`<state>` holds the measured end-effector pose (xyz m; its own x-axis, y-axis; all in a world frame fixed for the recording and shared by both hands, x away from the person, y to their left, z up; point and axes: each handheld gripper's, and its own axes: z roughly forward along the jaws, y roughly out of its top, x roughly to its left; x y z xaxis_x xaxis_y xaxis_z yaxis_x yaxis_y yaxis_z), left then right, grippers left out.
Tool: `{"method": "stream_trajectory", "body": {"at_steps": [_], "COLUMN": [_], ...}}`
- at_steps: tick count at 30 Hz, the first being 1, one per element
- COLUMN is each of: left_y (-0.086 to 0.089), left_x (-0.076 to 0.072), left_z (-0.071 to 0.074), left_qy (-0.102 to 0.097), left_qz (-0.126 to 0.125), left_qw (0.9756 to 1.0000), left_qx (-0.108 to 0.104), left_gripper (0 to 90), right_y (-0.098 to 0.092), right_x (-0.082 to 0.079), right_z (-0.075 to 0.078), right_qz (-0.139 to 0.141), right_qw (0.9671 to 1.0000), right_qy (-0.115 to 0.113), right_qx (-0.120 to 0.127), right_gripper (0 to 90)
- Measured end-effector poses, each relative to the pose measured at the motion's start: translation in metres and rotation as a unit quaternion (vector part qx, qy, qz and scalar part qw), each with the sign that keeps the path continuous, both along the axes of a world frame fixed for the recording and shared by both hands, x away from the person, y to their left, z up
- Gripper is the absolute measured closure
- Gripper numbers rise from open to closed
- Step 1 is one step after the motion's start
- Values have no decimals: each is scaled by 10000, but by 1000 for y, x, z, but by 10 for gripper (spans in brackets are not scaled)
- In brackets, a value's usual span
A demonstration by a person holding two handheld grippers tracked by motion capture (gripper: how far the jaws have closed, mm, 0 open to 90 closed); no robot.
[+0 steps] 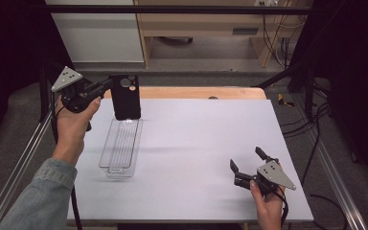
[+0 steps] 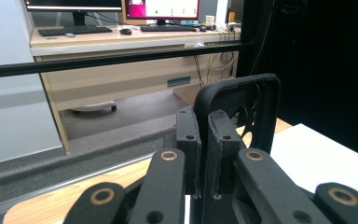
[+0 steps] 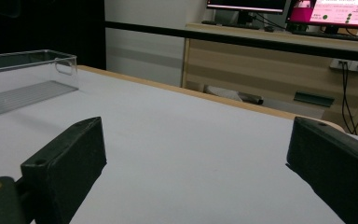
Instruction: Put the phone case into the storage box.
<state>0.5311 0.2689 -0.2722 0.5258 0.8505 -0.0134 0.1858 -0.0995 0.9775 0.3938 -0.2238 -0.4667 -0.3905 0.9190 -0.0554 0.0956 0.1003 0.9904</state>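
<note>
High overhead view of table (image 1: pixel 196 143); two low jaw-level views toward far desk (image 2: pixel 121 42).

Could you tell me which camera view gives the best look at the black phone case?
The high view: the whole phone case shows there, camera cutouts included, held by the left gripper above the clear tray. The left gripper view shows just its rim up close, clamped between the jaws.

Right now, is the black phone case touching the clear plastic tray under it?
Cannot tell. In the high view the phone case, held upright by the left tool, hangs over the tray; its lower edge overlaps the far rim, hiding any gap.
</note>
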Motion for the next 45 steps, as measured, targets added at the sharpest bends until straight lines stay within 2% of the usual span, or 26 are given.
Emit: {"method": "stream_trajectory", "body": {"at_steps": [4,8,12,21,45], "left_y": [2,2,2,7,19], "left_x": [3,6,10,22,37], "left_z": [1,0,-3,-12,-22], "left_qy": [-65,-103,-89,-82,-82], "left_qz": [35,48,62,114,219], "left_qw": [10000,9999,9999,9999,9997], "left_qx": [6,2,38,-27,-2], "left_gripper": [840,840,840,840,840], "right_y": [2,6,7,3,3], "right_x": [0,-3,-3,-2,-1], "right_z": [-2,0,-1,-2,-4], "right_qz": [122,173,168,101,69], "right_qw": [9999,9998,9998,9999,9999], "right_qy": [106,60,40,74,134], "right_qx": [47,-16,-50,-2,-26], "right_gripper": [42,39,38,38,37]}}
